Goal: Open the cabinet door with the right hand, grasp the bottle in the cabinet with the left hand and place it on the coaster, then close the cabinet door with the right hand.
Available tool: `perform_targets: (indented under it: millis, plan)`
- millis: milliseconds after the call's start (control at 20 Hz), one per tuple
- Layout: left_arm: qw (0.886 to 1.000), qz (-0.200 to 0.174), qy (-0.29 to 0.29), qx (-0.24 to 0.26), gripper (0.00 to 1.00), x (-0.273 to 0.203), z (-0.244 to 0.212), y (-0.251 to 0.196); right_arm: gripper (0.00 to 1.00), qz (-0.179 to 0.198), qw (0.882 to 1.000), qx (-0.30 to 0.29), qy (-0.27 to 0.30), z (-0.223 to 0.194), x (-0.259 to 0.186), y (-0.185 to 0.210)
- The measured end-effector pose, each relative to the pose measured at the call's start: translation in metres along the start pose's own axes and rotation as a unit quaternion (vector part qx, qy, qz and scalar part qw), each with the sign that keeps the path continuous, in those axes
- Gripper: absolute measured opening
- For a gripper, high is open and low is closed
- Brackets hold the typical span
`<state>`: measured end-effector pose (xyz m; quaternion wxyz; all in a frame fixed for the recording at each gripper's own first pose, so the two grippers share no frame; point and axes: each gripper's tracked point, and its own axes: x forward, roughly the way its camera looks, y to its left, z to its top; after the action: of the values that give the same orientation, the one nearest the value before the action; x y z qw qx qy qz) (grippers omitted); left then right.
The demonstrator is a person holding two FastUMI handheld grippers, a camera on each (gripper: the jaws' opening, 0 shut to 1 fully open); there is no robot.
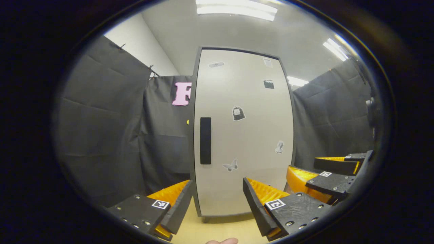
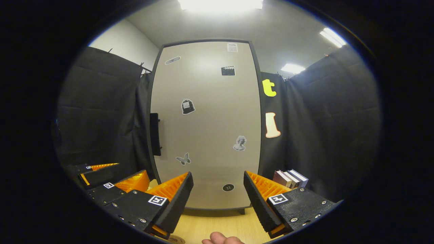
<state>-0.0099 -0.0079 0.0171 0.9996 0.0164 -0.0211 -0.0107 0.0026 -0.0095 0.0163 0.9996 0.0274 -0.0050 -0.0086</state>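
Cabinet door: ahead of both claws we see the cabinet door [image 1: 242, 135], a tall flat panel, smooth and matt, pale, with a thin dark frame and rounded top corners; it sits flush in that frame, so it is closed
Handle: a dark, narrow upright bar, the handle [image 1: 205, 140], stands near the door's edge, above and just inside our left claw's left finger; in the right gripper view the handle [image 2: 155, 134] juts from the door's left edge, up and left of our right claw
Stickers: small flat stickers [image 1: 238, 113] lie scattered over the door, one butterfly-shaped, one like a clapperboard
Left gripper: our left gripper [image 1: 218, 200] has its fingers spread apart, ribbed inner faces turned to each other, nothing between them
Right gripper: our right gripper [image 2: 218, 195] is likewise spread wide with nothing held; in the left gripper view it sits low to the right, just beside our left one
Bottle: we cannot tell where it stands with the door closed
Table: a smooth light wooden table [image 2: 220, 223] runs from below the claws up to the cabinet's foot
Books: a few books [image 2: 291, 178] stand just above our right claw's right finger, beside the cabinet
Room: bare door surface lies straight ahead between each pair of fingers; black cloth wall [image 1: 101, 128] hangs in soft folds on both sides
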Motion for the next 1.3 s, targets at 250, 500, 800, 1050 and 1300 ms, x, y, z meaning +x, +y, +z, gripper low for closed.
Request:
perform_targets:
  millis: [250, 500, 800, 1050, 1300]
  plan:
    - [1.0, 0.017, 0.011, -0.001, 0.87, -0.013, -0.013, 0.029, 0.93, 0.006, 1.0, -0.01, -0.016, 0.016, 0.027, 0.006]
    - [0.998, 0.057, 0.026, 0.019, 0.87, -0.038, -0.028, 0.068, 0.93, 0.038, 0.999, -0.009, -0.022, 0.028, 0.054, 0.042]
    - [0.994, 0.096, 0.041, 0.024, 0.88, -0.071, -0.04, 0.105, 0.93, 0.084, 0.996, -0.022, -0.029, 0.036, 0.086, 0.099]
    - [0.989, 0.133, 0.06, 0.029, 0.88, -0.096, -0.054, 0.131, 0.93, 0.126, 0.992, -0.017, -0.012, 0.036, 0.118, 0.154]
    - [0.982, 0.175, 0.07, 0.022, 0.87, -0.122, -0.058, 0.16, 0.93, 0.146, 0.989, -0.025, 0.013, 0.024, 0.142, 0.187]
